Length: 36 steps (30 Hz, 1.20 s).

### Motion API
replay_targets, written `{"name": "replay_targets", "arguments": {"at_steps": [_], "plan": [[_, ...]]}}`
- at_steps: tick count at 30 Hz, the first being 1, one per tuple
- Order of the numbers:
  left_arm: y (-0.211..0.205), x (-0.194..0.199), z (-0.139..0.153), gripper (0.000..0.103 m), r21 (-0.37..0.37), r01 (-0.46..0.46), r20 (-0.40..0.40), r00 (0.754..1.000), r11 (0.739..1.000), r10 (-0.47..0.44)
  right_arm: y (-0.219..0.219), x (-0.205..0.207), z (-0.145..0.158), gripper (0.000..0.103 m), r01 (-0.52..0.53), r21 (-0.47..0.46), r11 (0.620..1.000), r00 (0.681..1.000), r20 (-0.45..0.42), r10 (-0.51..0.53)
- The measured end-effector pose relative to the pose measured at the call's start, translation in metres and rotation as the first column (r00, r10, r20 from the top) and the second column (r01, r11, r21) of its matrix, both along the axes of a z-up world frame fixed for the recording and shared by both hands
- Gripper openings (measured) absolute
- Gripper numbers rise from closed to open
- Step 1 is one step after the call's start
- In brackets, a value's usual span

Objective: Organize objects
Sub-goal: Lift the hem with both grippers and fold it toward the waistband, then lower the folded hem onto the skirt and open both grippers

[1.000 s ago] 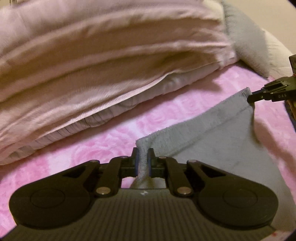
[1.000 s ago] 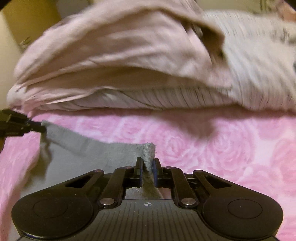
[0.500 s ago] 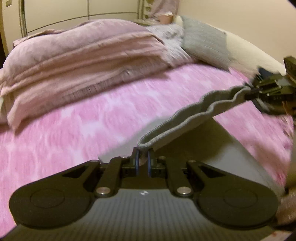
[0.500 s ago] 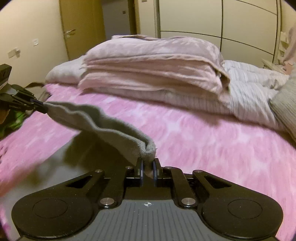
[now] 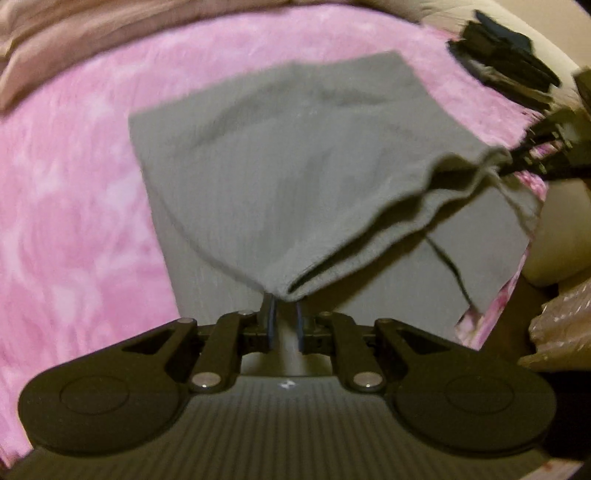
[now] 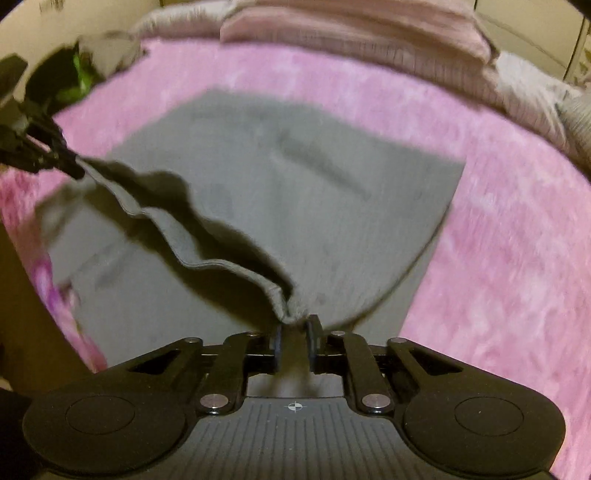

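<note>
Left hand-held gripper [image 5: 284, 319] pinches the towel [image 5: 295, 177] corner; right hand-held gripper [image 6: 295, 334] has just been opening, folded half laid, smoothing left.

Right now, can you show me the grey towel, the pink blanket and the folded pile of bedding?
grey towel [image 5: 295, 177]: left wrist view, middle of its top layer.
pink blanket [image 6: 509, 258]: right wrist view, bare fuzzy part right of the towel.
folded bedding [image 6: 351, 33]: right wrist view, its front edge.
</note>
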<state>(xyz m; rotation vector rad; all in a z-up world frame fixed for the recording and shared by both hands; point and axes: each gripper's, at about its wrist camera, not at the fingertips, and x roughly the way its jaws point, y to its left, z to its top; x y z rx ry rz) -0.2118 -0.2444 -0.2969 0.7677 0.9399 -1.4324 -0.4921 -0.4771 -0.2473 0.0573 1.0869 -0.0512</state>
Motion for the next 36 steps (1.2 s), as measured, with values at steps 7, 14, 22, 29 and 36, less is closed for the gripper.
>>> {"name": "replay_targets", "arguments": {"at_steps": [7, 14, 22, 29, 36], "plan": [[0.031, 0.026, 0.012, 0.025, 0.081, -0.318, -0.178, 0.928, 0.945, 0.327, -0.013, -0.016, 0.017, 0.046, 0.222, 0.188, 0.957, 0.974, -0.004, -0.226], [0.013, 0.032, -0.003, 0.033, 0.176, -0.472, -0.296, 0.812, 0.864, 0.504, 0.036, -0.007, 0.012, 0.046, -0.086, -0.144, 0.986, 0.996, -0.014, 0.085], [-0.002, 0.03, -0.019, 0.033, 0.237, -0.492, -0.333, 0.769, 0.838, 0.545, 0.053, -0.01, -0.007, 0.046, -0.274, -0.334, 0.902, 0.962, -0.109, 0.251], [-0.005, -0.032, 0.006, 0.034, 0.109, 0.068, 0.233, 0.968, 0.992, -0.092, -0.01, -0.019, -0.008, 0.046, 0.161, 0.159, 0.974, 0.985, -0.091, -0.148], [0.013, -0.069, -0.013, 0.036, 0.115, 0.462, 0.524, 0.724, 0.879, -0.449, -0.044, -0.019, -0.022, 0.046, 0.446, 0.417, 0.792, 0.891, -0.123, -0.437]]}}
